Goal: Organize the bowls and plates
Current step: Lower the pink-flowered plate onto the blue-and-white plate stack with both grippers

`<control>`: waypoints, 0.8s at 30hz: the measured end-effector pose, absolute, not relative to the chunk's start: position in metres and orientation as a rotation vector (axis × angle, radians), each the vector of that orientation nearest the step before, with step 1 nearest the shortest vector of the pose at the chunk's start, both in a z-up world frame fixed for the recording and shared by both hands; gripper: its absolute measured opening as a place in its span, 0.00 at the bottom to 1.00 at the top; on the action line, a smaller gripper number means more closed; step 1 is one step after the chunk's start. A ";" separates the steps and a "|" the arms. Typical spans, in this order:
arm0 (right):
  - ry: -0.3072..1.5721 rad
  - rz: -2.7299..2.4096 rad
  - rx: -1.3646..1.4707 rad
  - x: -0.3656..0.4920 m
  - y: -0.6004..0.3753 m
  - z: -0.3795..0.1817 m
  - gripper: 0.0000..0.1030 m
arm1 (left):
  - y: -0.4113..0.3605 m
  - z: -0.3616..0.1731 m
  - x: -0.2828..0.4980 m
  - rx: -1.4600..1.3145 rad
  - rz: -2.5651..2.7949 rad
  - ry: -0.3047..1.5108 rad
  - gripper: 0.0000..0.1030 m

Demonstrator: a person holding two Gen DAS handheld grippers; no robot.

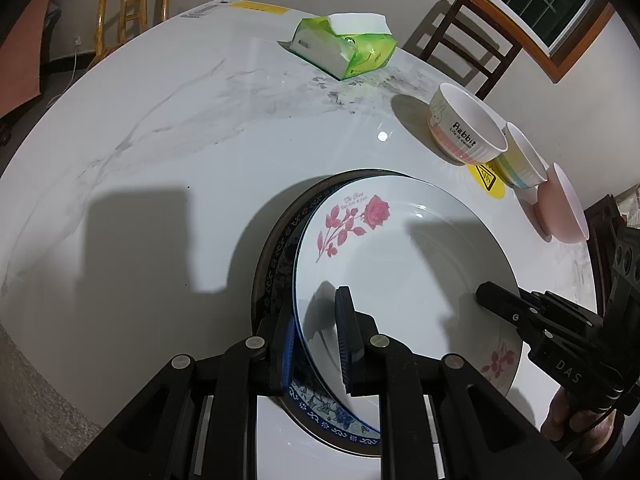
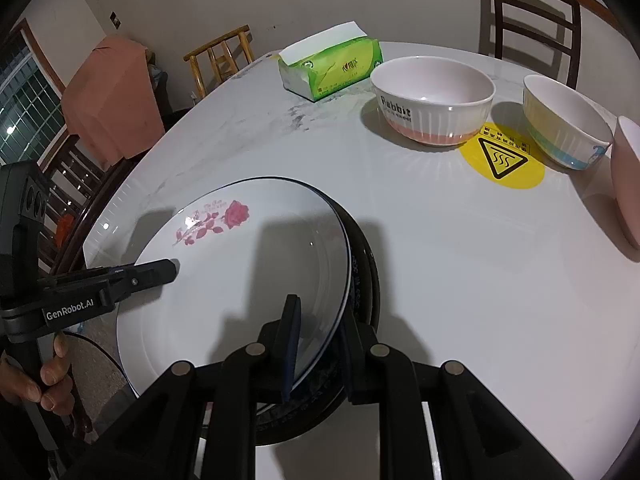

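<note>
I have the rose plate [image 1: 404, 264] pinched at opposite edges: my left gripper [image 1: 320, 344] is clamped on its near-left rim, one blue pad above and one below, and my right gripper [image 2: 316, 352] is clamped on the opposite rim in the same way. The plate sits over a blue-patterned plate [image 1: 320, 412] on the marble table [image 1: 160, 140], slightly off-centre, so the lower plate's dark rim shows along one side; whether the two are touching I cannot tell. To finish this well, I judge I should keep both sides level, nudge the rose plate until its rim sits concentric with the one beneath, lower gently, and only then release both grips together so neither side drops or slides. Glazed ceramic is slick, so no twisting. The Rabbit bowl [image 2: 432, 100], the yellow-and-blue bowl [image 2: 564, 124] and the pink bowl [image 2: 628, 176] stand separately beyond, around a yellow heat-warning sticker [image 2: 504, 160], not yet nested.
</note>
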State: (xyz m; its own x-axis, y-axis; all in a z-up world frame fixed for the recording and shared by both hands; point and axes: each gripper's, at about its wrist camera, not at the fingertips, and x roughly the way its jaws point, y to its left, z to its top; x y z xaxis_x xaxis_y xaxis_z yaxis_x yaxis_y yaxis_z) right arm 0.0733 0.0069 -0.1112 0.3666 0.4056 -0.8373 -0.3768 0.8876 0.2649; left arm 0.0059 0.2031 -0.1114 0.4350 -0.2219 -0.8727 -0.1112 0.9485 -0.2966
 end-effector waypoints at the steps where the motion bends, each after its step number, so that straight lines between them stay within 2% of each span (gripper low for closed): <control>1: 1.088 0.502 0.029 0.073 0.007 -0.111 0.18 | 0.204 -0.111 0.006 -0.332 -0.072 1.126 0.14; 24: 1.180 0.459 -0.033 0.075 0.017 -0.107 0.20 | 0.202 -0.109 0.014 -0.338 -0.055 1.173 0.20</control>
